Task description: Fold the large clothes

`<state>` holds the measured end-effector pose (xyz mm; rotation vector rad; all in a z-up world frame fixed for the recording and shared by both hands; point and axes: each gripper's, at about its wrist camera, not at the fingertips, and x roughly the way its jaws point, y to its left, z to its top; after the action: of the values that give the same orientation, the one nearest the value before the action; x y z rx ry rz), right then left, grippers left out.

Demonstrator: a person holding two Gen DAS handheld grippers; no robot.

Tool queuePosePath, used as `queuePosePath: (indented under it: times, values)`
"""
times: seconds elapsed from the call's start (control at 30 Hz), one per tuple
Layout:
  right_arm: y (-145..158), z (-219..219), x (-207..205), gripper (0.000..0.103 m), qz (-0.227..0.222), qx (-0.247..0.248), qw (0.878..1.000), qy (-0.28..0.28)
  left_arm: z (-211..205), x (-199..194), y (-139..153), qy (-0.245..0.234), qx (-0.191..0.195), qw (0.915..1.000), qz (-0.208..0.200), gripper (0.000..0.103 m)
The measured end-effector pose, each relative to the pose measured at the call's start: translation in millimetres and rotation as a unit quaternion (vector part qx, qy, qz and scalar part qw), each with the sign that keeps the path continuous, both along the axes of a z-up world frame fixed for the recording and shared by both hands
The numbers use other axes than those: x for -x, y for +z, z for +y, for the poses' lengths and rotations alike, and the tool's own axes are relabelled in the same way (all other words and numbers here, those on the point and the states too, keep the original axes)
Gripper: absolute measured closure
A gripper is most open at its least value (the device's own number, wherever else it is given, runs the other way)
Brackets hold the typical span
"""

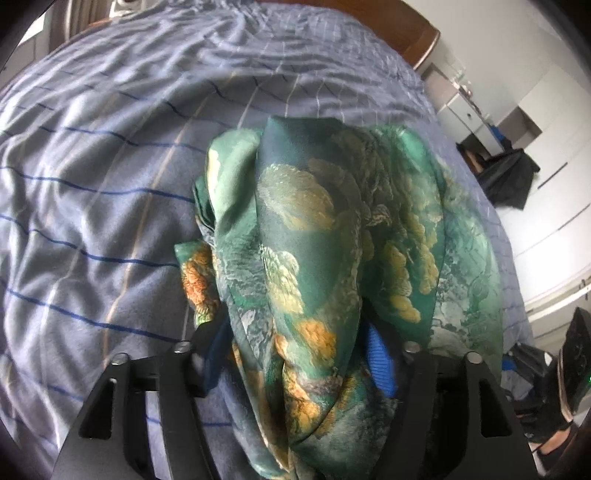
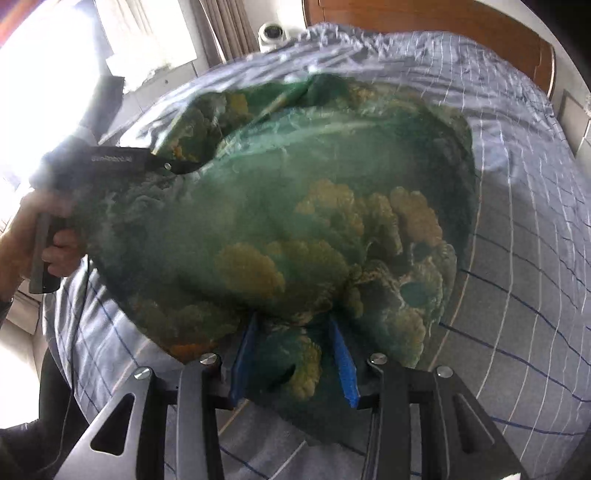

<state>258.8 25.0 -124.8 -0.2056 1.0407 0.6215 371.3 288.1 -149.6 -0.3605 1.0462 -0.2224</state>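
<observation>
A large green garment (image 1: 314, 236) with yellow and orange floral print hangs over the bed. In the left wrist view, my left gripper (image 1: 295, 350) has its blue pads on either side of a bunched fold that drapes over them. In the right wrist view the garment (image 2: 295, 221) is spread wide and slightly blurred. My right gripper (image 2: 291, 362) has its blue pads (image 2: 341, 365) apart with cloth lying between them. The left gripper (image 2: 122, 162) shows at the left edge of the cloth, held by a hand.
The bed has a wrinkled grey-blue checked sheet (image 1: 110, 184) and a wooden headboard (image 2: 424, 18). White cupboards (image 1: 546, 147) and dark items on the floor (image 1: 509, 177) lie to the right of the bed. A window with curtains (image 2: 221, 33) is at the far left.
</observation>
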Motion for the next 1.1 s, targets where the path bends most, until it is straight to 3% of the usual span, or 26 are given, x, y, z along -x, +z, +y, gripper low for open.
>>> queuePosePath:
  times: [0.07,0.13,0.17,0.2,0.23,0.37,0.53,0.8,0.97,1.1]
  values:
    - [15,-11,10,0.057,-0.015,-0.018,1.000,-0.006,6,9,13,0.015,0.012,0.9998,-0.010,0.020]
    - [39,-31,24,0.036,-0.029,-0.046,0.998,-0.016,16,30,35,0.031,0.036,0.9982,-0.037,0.018]
    - [51,-42,32,0.021,-0.042,-0.055,0.997,-0.023,18,36,42,0.034,0.037,0.9977,-0.046,0.011]
    - [60,-51,39,0.017,-0.058,-0.061,0.996,-0.030,20,51,56,0.045,0.019,0.9966,-0.066,0.006]
    - [71,-63,49,0.017,-0.081,-0.066,0.994,-0.038,20,61,65,0.056,-0.006,0.9952,-0.080,0.000]
    - [85,-99,80,0.017,-0.133,-0.036,0.988,-0.073,5,96,93,0.108,-0.142,0.9779,-0.109,0.001]
    - [77,-128,93,0.017,-0.134,-0.021,0.982,-0.133,-16,123,106,0.164,-0.206,0.9577,-0.117,0.000]
    - [78,-133,104,0.017,-0.148,0.017,0.978,-0.147,-26,126,112,0.197,-0.239,0.9458,-0.099,0.000]
    - [74,-130,108,0.017,-0.154,0.026,0.978,-0.141,-26,126,106,0.194,-0.227,0.9508,-0.083,0.001]
    - [72,-128,112,0.017,-0.158,0.027,0.978,-0.135,-23,134,103,0.177,-0.213,0.9557,-0.099,0.001]
